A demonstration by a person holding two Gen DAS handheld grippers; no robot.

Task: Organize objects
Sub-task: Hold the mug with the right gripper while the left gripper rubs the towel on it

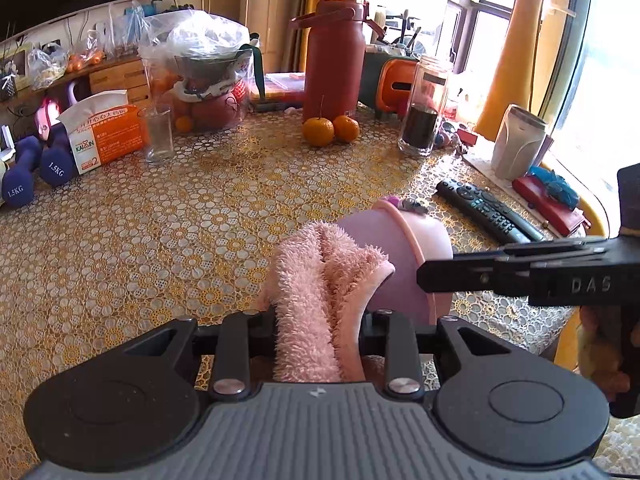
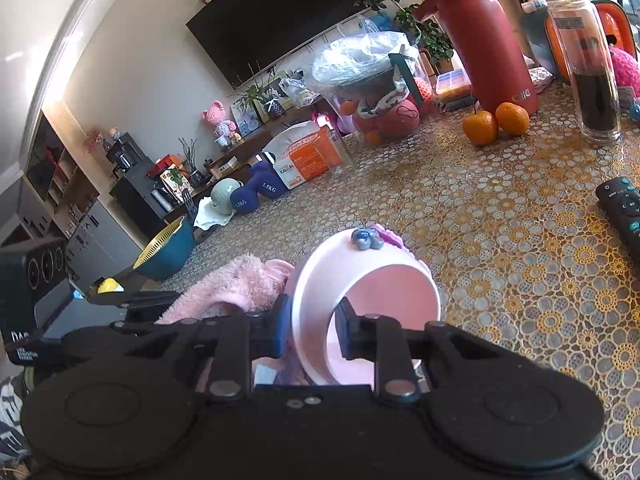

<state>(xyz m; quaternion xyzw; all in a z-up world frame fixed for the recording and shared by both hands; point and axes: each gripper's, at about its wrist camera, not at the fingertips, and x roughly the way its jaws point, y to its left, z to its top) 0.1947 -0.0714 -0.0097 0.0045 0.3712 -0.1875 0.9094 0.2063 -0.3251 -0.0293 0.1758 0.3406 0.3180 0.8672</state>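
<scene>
Your worktop (image 1: 168, 240) wears a gold-and-white lace-patterned cover, with a dark television (image 2: 276, 16) on the far wall behind it. A tall red flask (image 1: 334, 56) stands far centre, 2 oranges (image 1: 330, 130) at its foot, a remote (image 1: 486, 210) to the right. Near you, your left gripper (image 1: 318, 340) has its jaws clamped on the fluffy pink cloth (image 1: 320, 280). Your right gripper (image 2: 310, 330) has its jaws pinching the wall of the tipped pink cup (image 2: 360, 276), beside the cloth.

Open tablecloth (image 1: 160, 248) ahead; remote (image 1: 486, 210) blocks the right.
</scene>
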